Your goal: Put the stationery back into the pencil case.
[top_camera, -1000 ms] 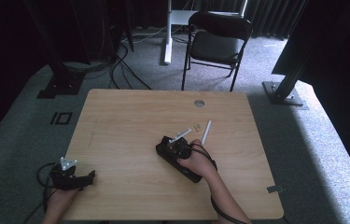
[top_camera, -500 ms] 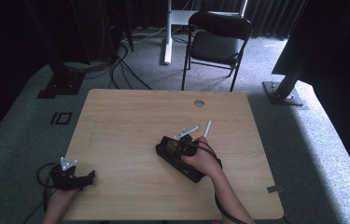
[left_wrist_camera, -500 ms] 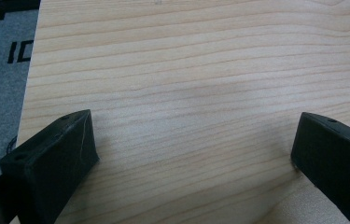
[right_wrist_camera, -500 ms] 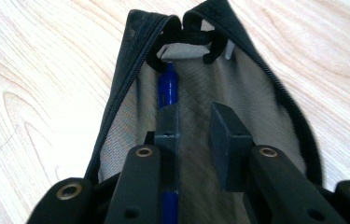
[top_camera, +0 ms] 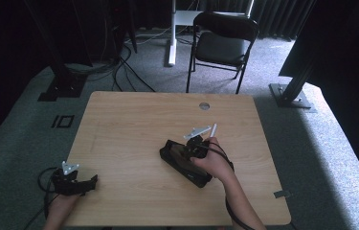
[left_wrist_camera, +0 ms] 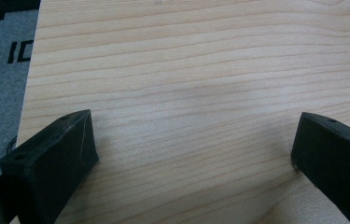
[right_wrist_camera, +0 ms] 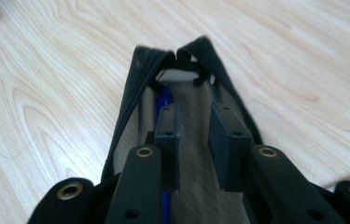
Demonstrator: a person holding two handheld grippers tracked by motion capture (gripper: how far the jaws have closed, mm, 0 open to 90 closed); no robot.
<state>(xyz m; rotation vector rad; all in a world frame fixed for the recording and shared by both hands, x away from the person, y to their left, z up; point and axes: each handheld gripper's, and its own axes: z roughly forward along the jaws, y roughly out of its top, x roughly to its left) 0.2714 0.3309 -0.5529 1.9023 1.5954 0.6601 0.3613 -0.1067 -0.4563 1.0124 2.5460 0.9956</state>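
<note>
- L gripper (top_camera: pixel 92 181) rests at table's (top_camera: pixel 134 120) near-left corner, well apart from the pencil case; jaws spread wide, nothing between.
- Mid-table: black pencil case (top_camera: pixel 183 163) lies unzipped, blue pen (right_wrist_camera: pixel 164 103) already inside.
- R gripper (right_wrist_camera: pixel 195 140) over the case mouth, jaws nearly closed, holding nothing.
- Beyond case: white pen (top_camera: pixel 213 131) on table, prob. left to pack, then zip.

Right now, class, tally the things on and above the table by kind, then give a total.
Grippers: 2, left gripper and right gripper
Black zip pouch: 1
Blue pen inside the pouch: 1
White stick beside the pouch: 1
Total: 5
</note>
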